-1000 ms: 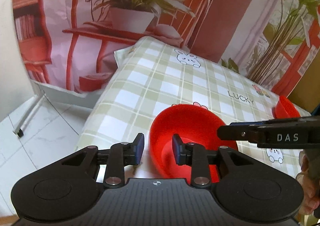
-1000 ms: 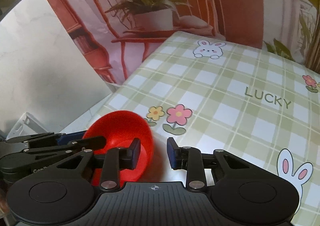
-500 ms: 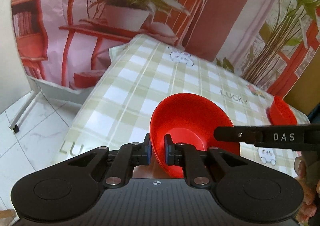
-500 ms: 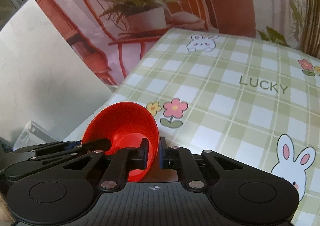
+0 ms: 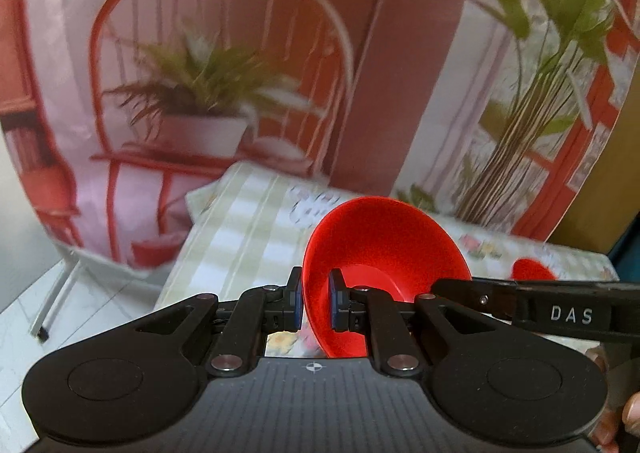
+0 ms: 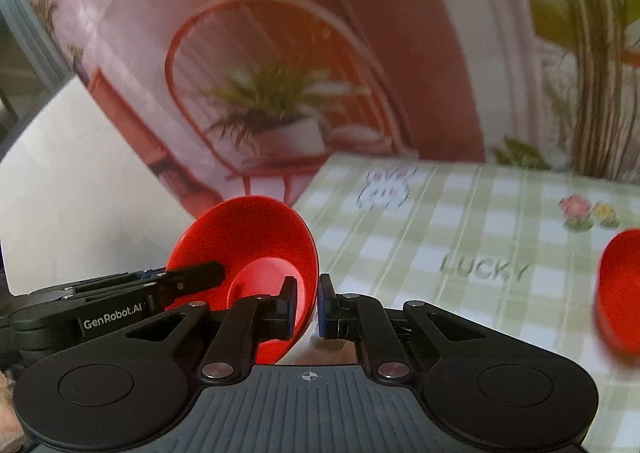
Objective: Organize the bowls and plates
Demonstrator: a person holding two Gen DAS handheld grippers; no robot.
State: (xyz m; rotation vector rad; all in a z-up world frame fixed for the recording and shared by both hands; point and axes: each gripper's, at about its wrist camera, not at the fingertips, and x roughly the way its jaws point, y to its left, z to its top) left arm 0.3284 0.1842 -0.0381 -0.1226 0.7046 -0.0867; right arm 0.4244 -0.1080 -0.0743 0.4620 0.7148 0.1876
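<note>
Left wrist view first: at six o'clock our left gripper [image 5: 314, 303] is clamped on the near-left rim of the red bowl [image 5: 384, 245], one pad outside the wall and one inside. The bowl fills the centre of that view, tilted up toward us, and appears to be off the checked tablecloth [image 5: 248, 237], which runs from nine o'clock back to the far edge. From three o'clock the right gripper reaches in and pinches the bowl's right rim. A second red bowl [image 5: 532, 271] sits on the cloth at three o'clock, well apart from the one we hold.

Moving to the right wrist view, the same bowl stands at about eight o'clock, and our right gripper [image 6: 307, 305] is closed on its right-hand rim, the wall squeezed between the pads. The left gripper enters from nine o'clock. The cloth with its rabbit and lettering spreads from centre to three o'clock, where the second bowl shows at the frame edge, blurred.

We judge the step in hand to be carrying the first bowl, held by both tongs, toward the second. Next we need to level it, bring it over the other bowl, lower it to nest, then release both rims together.
</note>
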